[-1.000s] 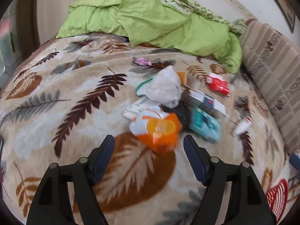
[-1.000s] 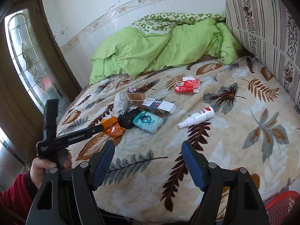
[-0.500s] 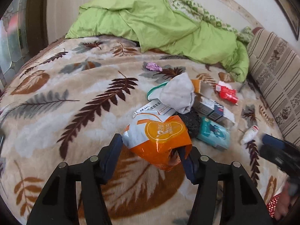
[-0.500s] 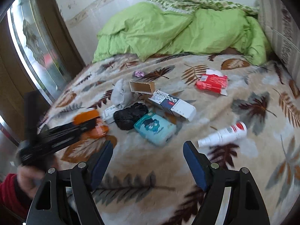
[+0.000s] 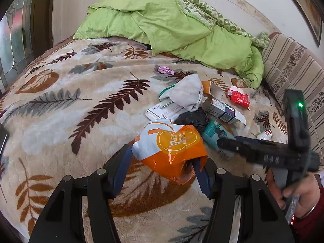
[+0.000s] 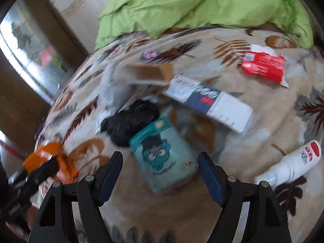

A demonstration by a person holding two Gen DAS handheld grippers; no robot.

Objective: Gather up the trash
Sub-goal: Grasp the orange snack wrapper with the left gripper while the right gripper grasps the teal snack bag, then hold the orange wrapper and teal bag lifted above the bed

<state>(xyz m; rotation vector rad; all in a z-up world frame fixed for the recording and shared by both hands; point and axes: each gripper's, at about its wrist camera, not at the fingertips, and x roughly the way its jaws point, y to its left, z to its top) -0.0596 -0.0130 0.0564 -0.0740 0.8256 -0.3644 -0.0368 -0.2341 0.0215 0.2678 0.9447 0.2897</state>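
The orange packet (image 5: 172,151) was clamped between the jaws of the left gripper (image 5: 162,168), lifted off the blanket (image 5: 60,121) for disposal. The right gripper (image 6: 160,166) was held apart around the teal pack (image 6: 164,154), apparently for the next pickup.

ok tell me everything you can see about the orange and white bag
The orange and white bag is a crumpled, glossy plastic pouch, white toward the top and orange below, with a pale rounded badge bearing white print. It sits between the left gripper fingers, which press its sides, and looks lifted slightly off the leaf-patterned blanket. Behind it, close by or touching, lies a black crumpled bag. In the right wrist view it shows only as a blurred orange shape at the left edge.
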